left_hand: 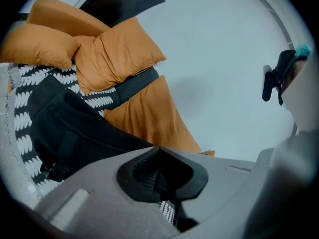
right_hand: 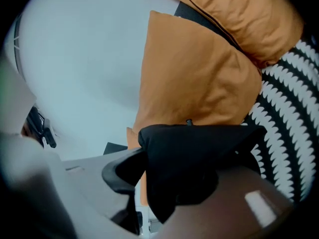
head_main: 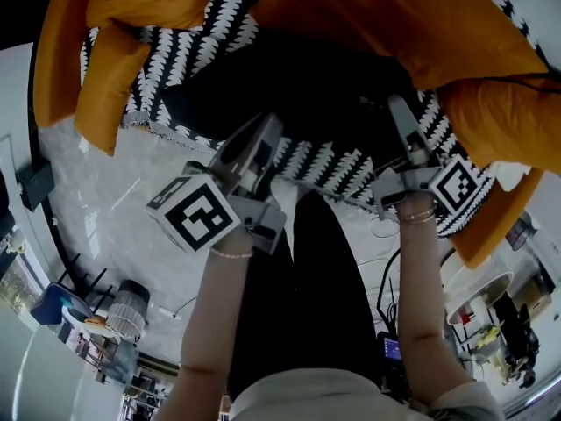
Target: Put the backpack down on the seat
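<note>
The black backpack (head_main: 298,77) lies on the seat, on a black-and-white patterned throw (head_main: 324,160) between orange cushions (head_main: 421,16). My left gripper (head_main: 267,130) points at the backpack's near left edge. In the left gripper view the left gripper (left_hand: 158,149) has its jaws meeting at the tips with nothing seen between them, and the backpack (left_hand: 65,128) is to their left. My right gripper (head_main: 399,112) is at the backpack's right side. In the right gripper view a fold of the backpack (right_hand: 194,158) lies between the jaws of the right gripper (right_hand: 164,151) and drapes over the right one, with a sliver of gap beside the left pad.
Orange cushions (left_hand: 114,54) lean against the seat back and a pale wall (left_hand: 224,59). The person's black-trousered legs (head_main: 307,288) stand on a pale marble floor (head_main: 105,174) at the seat's front edge. A side table with clutter (head_main: 478,288) is at the right.
</note>
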Demonstrator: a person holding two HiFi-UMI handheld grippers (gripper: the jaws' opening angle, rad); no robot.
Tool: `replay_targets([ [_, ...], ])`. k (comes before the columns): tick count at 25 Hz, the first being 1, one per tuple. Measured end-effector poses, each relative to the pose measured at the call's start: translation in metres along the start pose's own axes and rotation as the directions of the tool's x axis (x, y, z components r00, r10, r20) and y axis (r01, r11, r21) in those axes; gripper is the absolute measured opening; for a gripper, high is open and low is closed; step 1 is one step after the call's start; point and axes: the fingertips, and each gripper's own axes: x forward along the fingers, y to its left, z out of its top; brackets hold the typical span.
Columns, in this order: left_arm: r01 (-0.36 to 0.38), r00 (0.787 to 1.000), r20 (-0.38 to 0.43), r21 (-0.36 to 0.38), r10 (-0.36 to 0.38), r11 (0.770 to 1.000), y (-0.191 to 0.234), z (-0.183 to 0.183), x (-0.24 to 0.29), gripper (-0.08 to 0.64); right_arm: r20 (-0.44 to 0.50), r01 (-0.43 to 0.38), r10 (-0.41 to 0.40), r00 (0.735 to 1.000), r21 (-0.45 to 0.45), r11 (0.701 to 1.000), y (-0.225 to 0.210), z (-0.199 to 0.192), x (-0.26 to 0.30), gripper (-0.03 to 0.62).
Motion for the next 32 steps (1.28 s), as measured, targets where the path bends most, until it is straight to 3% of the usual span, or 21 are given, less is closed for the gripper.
replay_targets([
  [12, 0.055, 0.991, -0.122, 0.031, -0.051, 0.998, -0.002, -0.028, 0.039, 0.006, 0.021, 0.105, -0.106, 0.994, 0.044, 0.994, -0.042, 0.001, -0.025, 0.224],
  [22, 0.079, 0.982, -0.175, 0.049, -0.070, 0.996, -0.008, -0.037, 0.048, 0.006, 0.091, 0.247, -0.258, 0.962, 0.111, 0.963, -0.067, -0.004, -0.049, 0.313],
  [26, 0.102, 0.977, -0.194, 0.049, -0.091, 0.994, -0.017, -0.037, 0.050, 0.006, 0.105, 0.263, -0.279, 0.955, 0.140, 0.954, -0.068, -0.005, -0.057, 0.321],
  [32, 0.106, 0.974, -0.208, 0.060, -0.091, 0.993, -0.020, -0.041, 0.043, 0.006, 0.118, 0.272, -0.285, 0.951, 0.113, 0.956, -0.063, -0.001, -0.067, 0.334],
])
